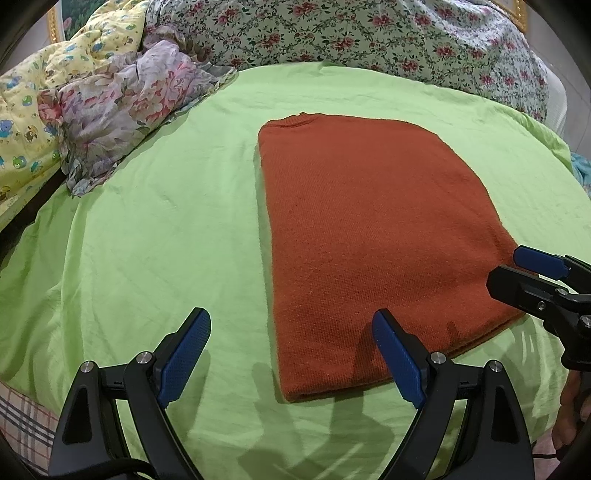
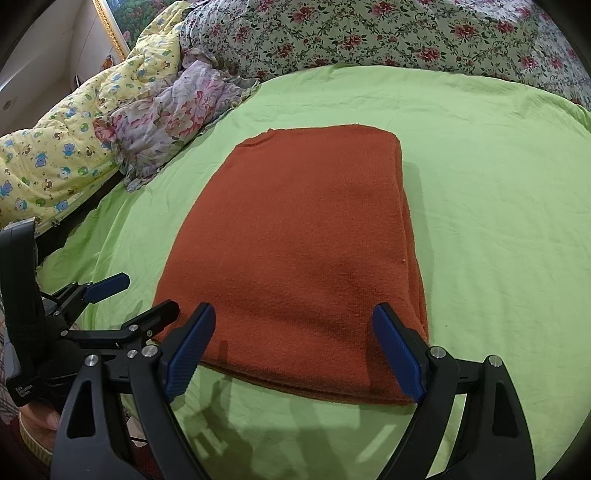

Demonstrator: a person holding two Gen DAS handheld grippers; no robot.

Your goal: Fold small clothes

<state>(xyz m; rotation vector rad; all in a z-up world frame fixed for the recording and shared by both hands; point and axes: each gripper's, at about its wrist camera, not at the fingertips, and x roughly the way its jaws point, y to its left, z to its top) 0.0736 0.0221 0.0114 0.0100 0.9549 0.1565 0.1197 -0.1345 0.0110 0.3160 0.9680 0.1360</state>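
A rust-orange knitted garment point(image 1: 369, 236) point(image 2: 303, 236) lies flat on the green sheet point(image 1: 155, 229) point(image 2: 498, 206), folded lengthwise into a long rectangle with its neckline at the far end. My left gripper point(image 1: 291, 332) stands open above the garment's near left corner, nothing between its blue pads. In the left wrist view my right gripper point(image 1: 517, 266) shows at the right edge by the garment's near right corner. My right gripper point(image 2: 293, 328) hovers open over the garment's near hem, empty. In the right wrist view my left gripper point(image 2: 147, 291) is at the lower left, open.
A crumpled floral cloth point(image 1: 125, 110) point(image 2: 177, 114) and a yellow quilt with bear prints point(image 1: 33, 122) point(image 2: 55, 162) lie at the far left. A rose-patterned cover point(image 1: 369, 37) point(image 2: 388, 33) runs along the back. A hand point(image 2: 37, 421) holds the left gripper's handle.
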